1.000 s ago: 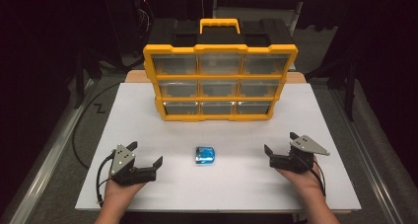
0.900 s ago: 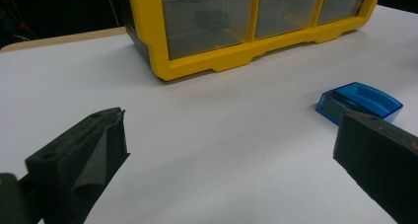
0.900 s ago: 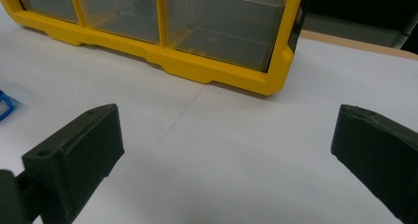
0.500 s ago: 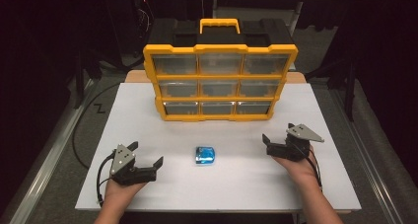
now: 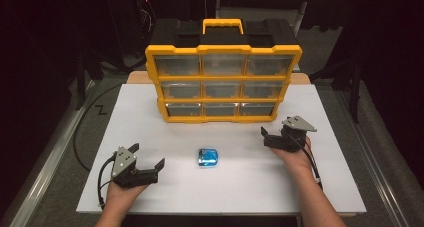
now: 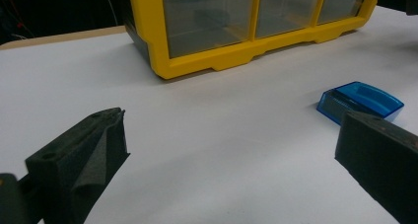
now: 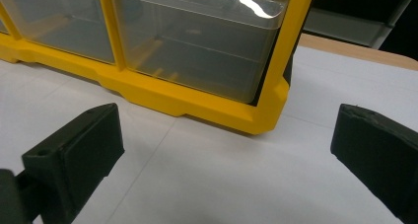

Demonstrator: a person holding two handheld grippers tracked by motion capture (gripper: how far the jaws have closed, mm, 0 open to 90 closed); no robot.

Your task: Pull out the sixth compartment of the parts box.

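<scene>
Bright tabletop, dark surroundings, soft focus

No readable text, labels, brands, numbers — none anywhere

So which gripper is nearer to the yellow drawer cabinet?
Right. The right gripper is just off the yellow drawer cabinet's front right corner. The left gripper sits farther back, near the table's front edge, to the cabinet's left.

drawer contents (image 5: 221,89) unclear, blue item (image 6: 359,101) partly hidden
</scene>
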